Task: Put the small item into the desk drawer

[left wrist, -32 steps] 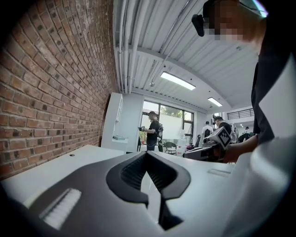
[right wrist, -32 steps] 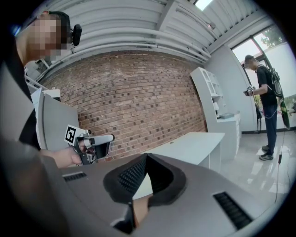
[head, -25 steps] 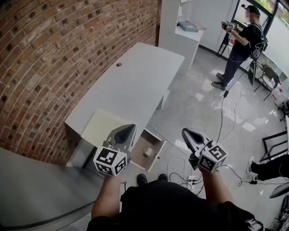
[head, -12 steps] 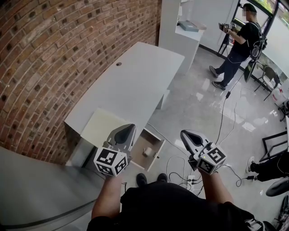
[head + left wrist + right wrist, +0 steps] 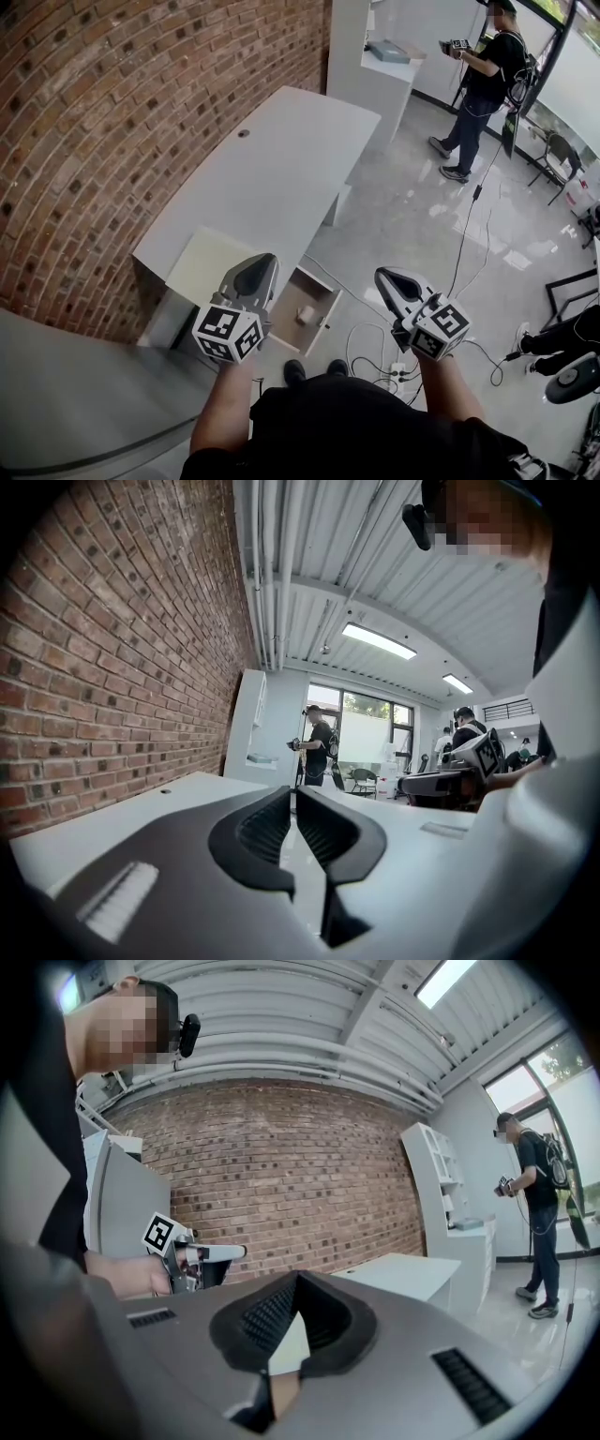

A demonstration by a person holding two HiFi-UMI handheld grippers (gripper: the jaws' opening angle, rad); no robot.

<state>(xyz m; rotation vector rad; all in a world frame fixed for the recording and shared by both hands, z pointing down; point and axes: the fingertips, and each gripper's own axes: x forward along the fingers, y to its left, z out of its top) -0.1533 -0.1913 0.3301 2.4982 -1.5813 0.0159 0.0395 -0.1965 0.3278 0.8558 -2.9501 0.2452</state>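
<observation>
A white desk point(image 5: 272, 178) stands along the brick wall. Its drawer point(image 5: 330, 314) is pulled out at the near end, and a small white roll-like item point(image 5: 307, 316) lies inside on the brown bottom. My left gripper point(image 5: 258, 274) hovers above the desk's near corner, just left of the drawer, jaws shut and empty; its own view shows the pads point(image 5: 272, 827) closed together. My right gripper point(image 5: 386, 278) hangs over the floor to the right of the drawer, also shut with nothing held, its pads point(image 5: 267, 1316) meeting at the tip.
A pale cream panel point(image 5: 202, 267) lies on the desk's near end. Cables and a power strip point(image 5: 375, 347) trail on the floor by my feet. A white counter point(image 5: 380, 80) stands beyond the desk, where a person point(image 5: 473, 84) walks. The brick wall point(image 5: 112, 122) borders the left.
Both grippers have hardly moved; the left one sank slightly. The person in the background has walked further away towards the counter.
</observation>
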